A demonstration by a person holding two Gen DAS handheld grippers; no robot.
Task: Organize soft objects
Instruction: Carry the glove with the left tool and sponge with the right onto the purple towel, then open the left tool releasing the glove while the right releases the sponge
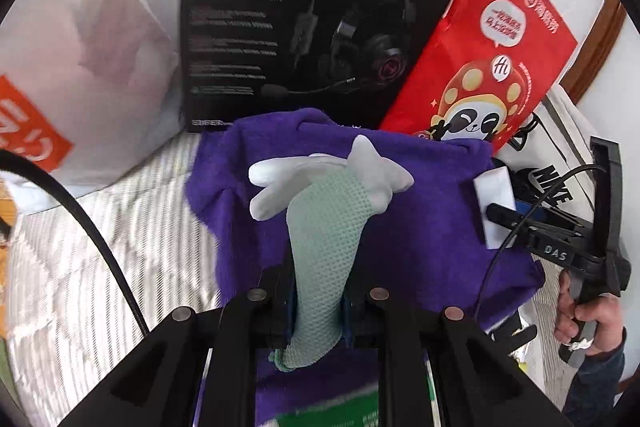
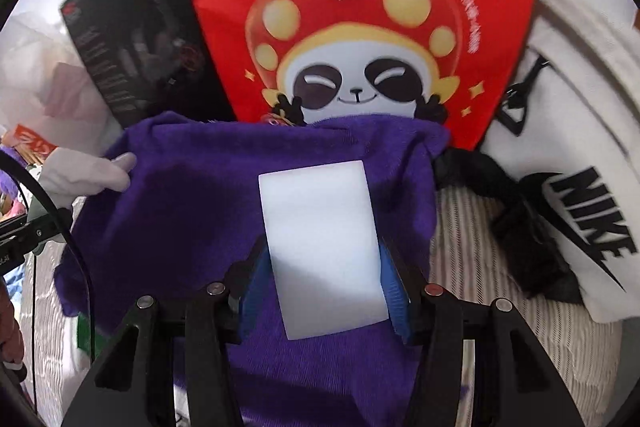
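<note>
A striped white bed [image 1: 120, 219] carried a purple towel [image 2: 192, 211], backed by a black headset box [image 1: 304, 15] and a red panda bag [image 2: 360, 27]. The left gripper [image 1: 318, 301], angled down, pinched a mint work glove [image 1: 320, 239] over the towel. The right gripper [image 2: 324, 291], also tilted down, clamped a white foam block [image 2: 324, 247] above it.
</note>
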